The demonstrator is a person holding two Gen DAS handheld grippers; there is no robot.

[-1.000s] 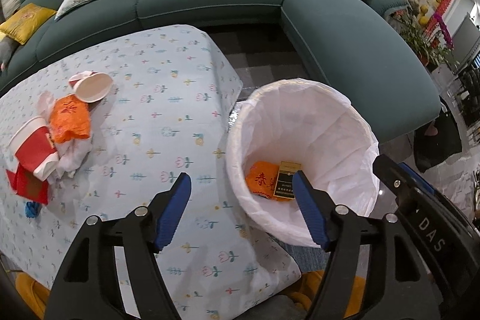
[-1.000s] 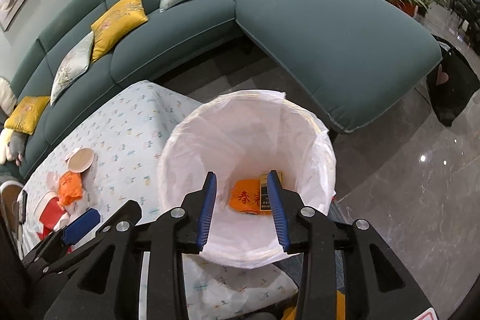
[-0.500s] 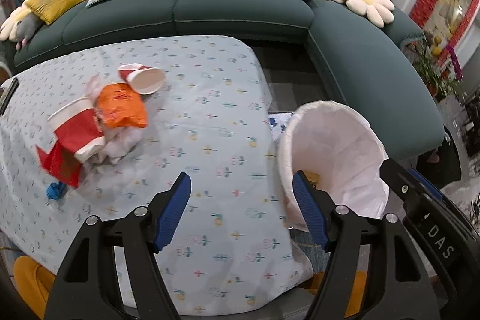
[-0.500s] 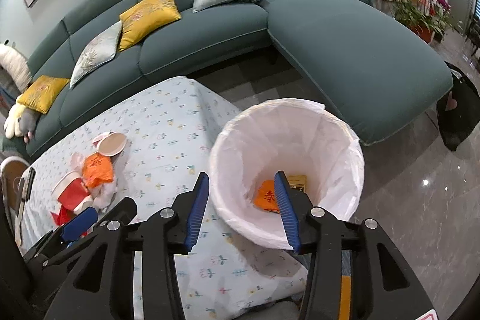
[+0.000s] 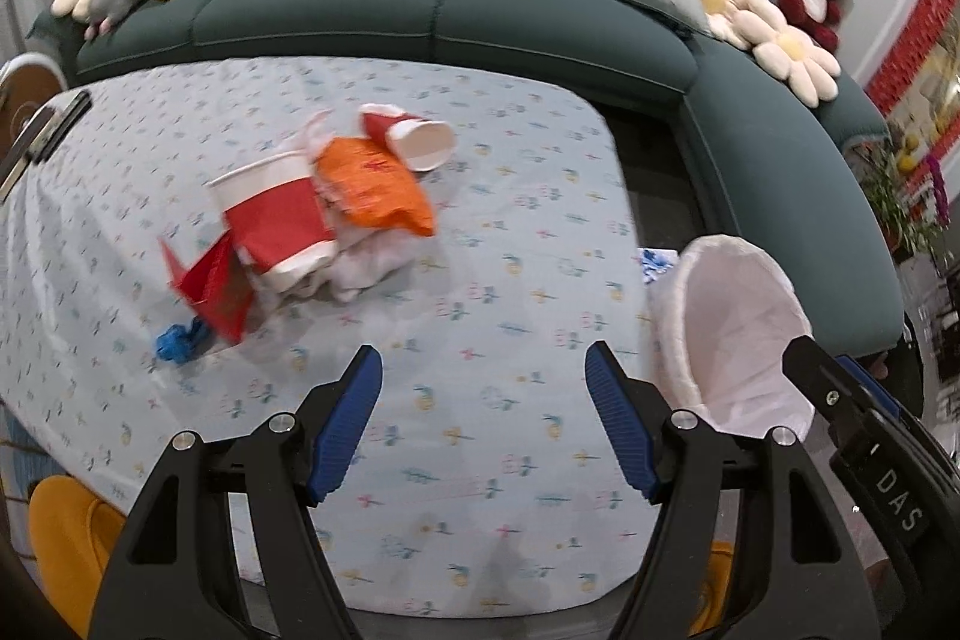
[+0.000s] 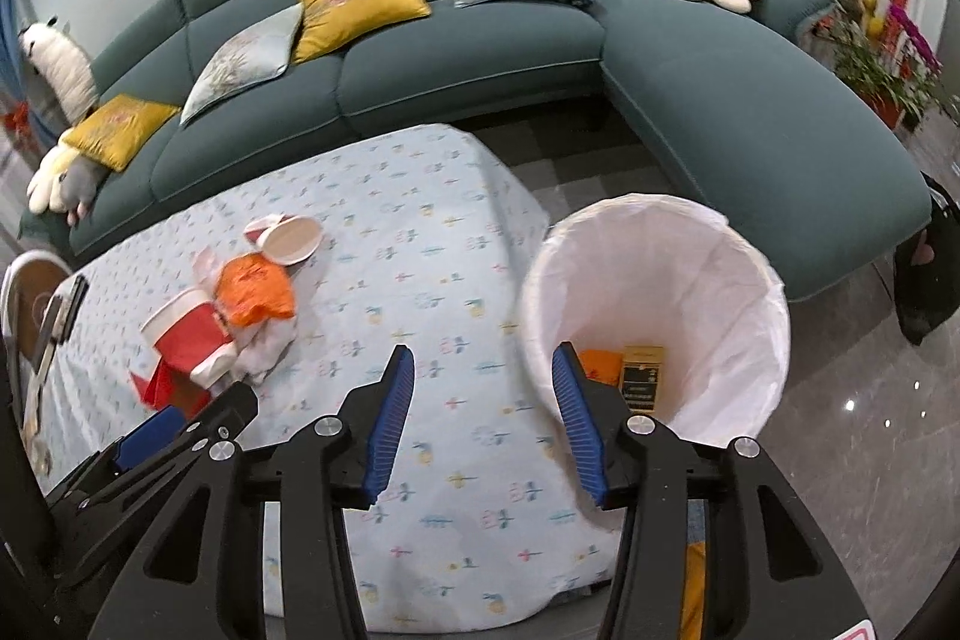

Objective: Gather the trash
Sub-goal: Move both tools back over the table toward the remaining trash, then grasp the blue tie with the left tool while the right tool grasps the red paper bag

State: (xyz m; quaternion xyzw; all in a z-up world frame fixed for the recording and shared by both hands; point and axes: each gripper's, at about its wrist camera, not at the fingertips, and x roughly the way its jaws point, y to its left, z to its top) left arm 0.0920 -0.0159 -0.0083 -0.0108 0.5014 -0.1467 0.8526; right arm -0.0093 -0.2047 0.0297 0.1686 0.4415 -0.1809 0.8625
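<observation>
A pile of trash lies on the patterned tablecloth: a red and white paper cup, an orange wrapper, a second tipped cup, white tissue, red paper and a blue scrap. The pile also shows in the right wrist view. My left gripper is open and empty, above the cloth, nearer than the pile. My right gripper is open and empty by the white-lined bin, which holds an orange wrapper and a dark gold box.
A teal sectional sofa with cushions and plush toys wraps the far side and right. The bin stands on the floor off the table's right edge. A phone-like object lies at the table's far left. Yellow seats sit below the near edge.
Both grippers swung left from above the bin toward the table. The trash pile came into central view. The right gripper opened wider.
</observation>
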